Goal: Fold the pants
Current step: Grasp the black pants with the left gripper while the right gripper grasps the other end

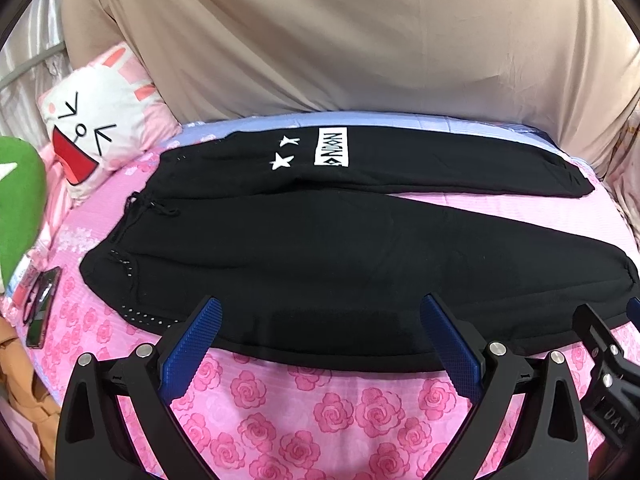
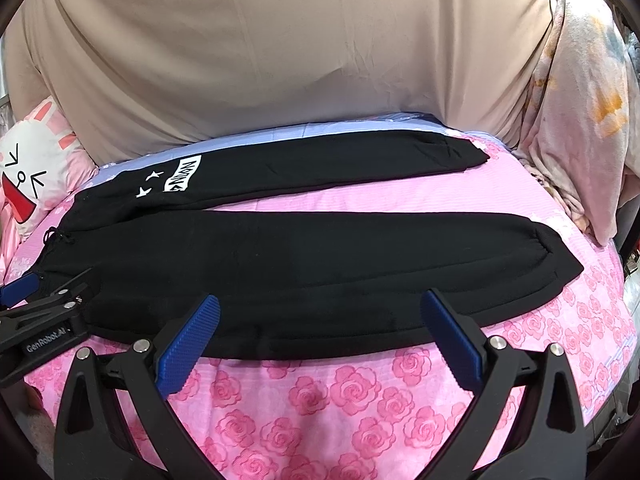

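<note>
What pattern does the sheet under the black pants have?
Pink roses on a pink bed sheet; clearest in the left wrist view.

The left tool (image 1: 320,312) has a matte black plastic frame with two angular arms, each cut by a triangular opening; round silver screw heads sit at the pivots; its fingers (image 1: 192,348) carry ribbed blue pads. The right tool (image 2: 320,312) is built alike: black arms, silver screws, blue grooved fingers (image 2: 452,340); seen from the left wrist, its body near the left tool's right arm shows embossed letters; from the right wrist, the left tool's body reads "GenRobot.AI" in white.
</note>
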`<state>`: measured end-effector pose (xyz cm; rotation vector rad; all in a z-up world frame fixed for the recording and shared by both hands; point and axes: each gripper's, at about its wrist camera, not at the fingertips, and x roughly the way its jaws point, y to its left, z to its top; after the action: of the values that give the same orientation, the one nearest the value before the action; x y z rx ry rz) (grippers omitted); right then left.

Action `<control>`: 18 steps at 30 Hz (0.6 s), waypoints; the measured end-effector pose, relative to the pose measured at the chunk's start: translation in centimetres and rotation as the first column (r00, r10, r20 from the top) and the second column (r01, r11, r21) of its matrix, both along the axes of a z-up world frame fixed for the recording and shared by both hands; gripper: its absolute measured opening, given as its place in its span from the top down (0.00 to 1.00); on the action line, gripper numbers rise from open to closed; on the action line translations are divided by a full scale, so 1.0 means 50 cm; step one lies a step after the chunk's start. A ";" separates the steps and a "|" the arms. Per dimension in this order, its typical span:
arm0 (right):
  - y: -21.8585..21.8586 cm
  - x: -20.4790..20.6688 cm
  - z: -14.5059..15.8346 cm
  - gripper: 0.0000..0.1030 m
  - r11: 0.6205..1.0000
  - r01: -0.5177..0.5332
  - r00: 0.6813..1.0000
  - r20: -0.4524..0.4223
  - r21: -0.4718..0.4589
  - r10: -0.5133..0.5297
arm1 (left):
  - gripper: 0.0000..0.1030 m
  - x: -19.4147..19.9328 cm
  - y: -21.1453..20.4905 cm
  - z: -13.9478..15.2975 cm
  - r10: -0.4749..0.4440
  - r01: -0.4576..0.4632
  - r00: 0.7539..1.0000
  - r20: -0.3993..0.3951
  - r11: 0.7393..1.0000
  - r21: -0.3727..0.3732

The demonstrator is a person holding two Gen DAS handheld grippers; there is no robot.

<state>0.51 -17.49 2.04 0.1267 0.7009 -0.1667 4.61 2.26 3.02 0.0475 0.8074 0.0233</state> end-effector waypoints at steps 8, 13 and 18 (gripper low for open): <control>-0.288 0.145 -0.008 0.04 0.990 0.099 0.994 0.027 0.105 -0.102 | 0.05 0.206 0.243 0.024 0.136 -0.133 0.991 0.005 0.974 -0.182; -0.521 0.321 -0.016 0.04 0.974 0.209 0.978 -0.033 0.086 -0.206 | 0.05 0.409 0.410 0.041 0.275 -0.273 0.961 -0.007 0.951 -0.142; -0.693 0.479 -0.043 0.04 0.937 0.297 0.955 -0.074 0.182 -0.289 | 0.05 0.610 0.555 0.010 0.394 -0.402 0.914 -0.093 0.910 -0.102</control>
<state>24.46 -52.15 -0.11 0.4148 0.7411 -0.3894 35.12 30.00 3.52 -0.2330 0.8770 0.3626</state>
